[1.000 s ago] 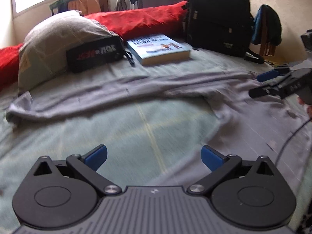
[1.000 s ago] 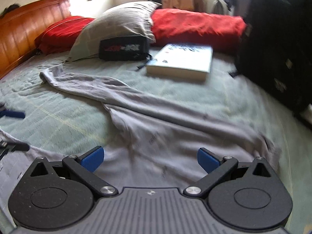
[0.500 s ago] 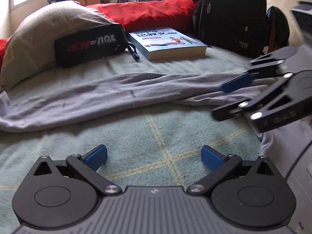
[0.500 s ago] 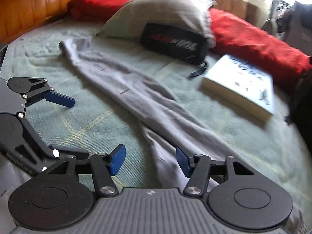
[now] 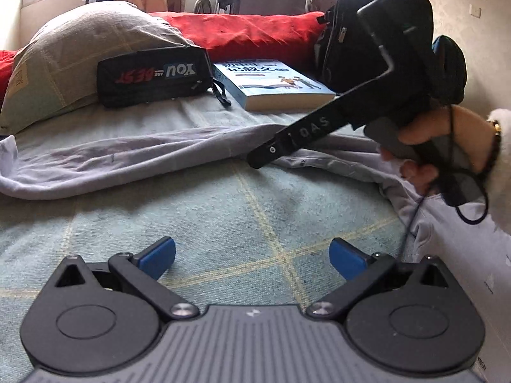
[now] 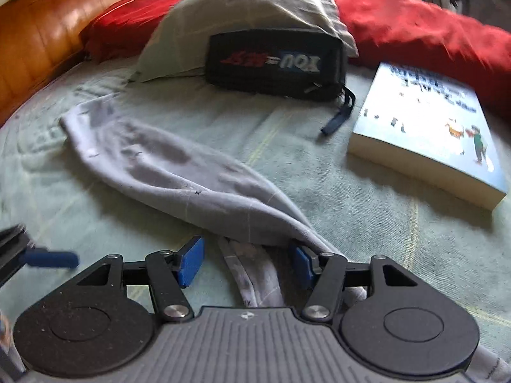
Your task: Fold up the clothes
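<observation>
R gripper [image 6: 244,263] has swung in over the grey garment [image 6: 179,175] spread on the bed [image 6: 367,210]; jaws part-closed since a sec ago, straddling a fold, pads not yet pinching. L gripper [image 5: 252,257] wide open, empty, over bare sheet. Grab looks imminent.

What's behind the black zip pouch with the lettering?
The black zip pouch leans against a beige pillow, with red bedding beyond. The pillow's lower middle is hidden behind the pouch.
</observation>
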